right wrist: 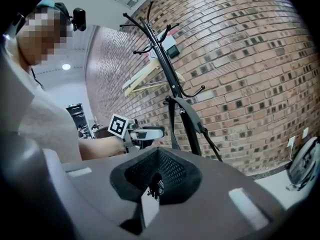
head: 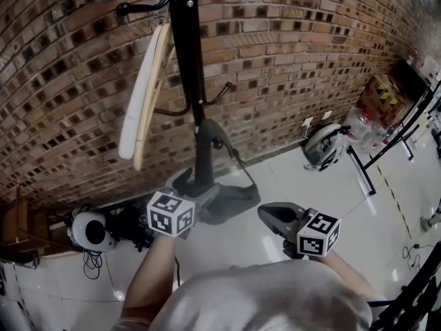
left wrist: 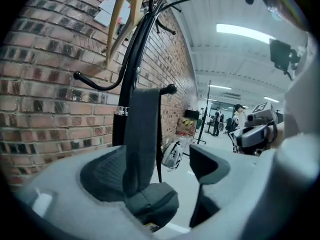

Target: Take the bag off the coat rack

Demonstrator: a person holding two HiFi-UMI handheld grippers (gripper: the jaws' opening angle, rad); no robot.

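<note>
- Bag (head: 231, 200): dark grey, hanging low against the black pole of the coat rack (head: 187, 54). Its body is just ahead of and below the tips of the left gripper (head: 195, 187).
- The strap (left wrist: 142, 134) of the bag drops from a hook on the pole and passes between the left jaws. It lies close against the left-hand mesh pad; I cannot tell whether it touches that pad. A clear gap separates it from the other jaw.
- The left jaws stand wide apart and press on nothing. The bag's body shows low in the gap between them.
- The right gripper (right wrist: 155, 179) has its jaws brought together, with nothing I can name held. A tiny dark speck sits at their seam, too small to make out.
- From the right jaws, the rack and strap stand well ahead and slightly to the right. The left gripper shows ahead and to the left, just beside the strap.
- A pale hanger (head: 145, 95) hangs from an upper arm of the rack, above the left jaws and to their left.
- A brick wall (head: 310, 54) stands behind the rack, beyond both pairs of jaws, and a glossy white floor (head: 386, 233) lies beneath them.
</note>
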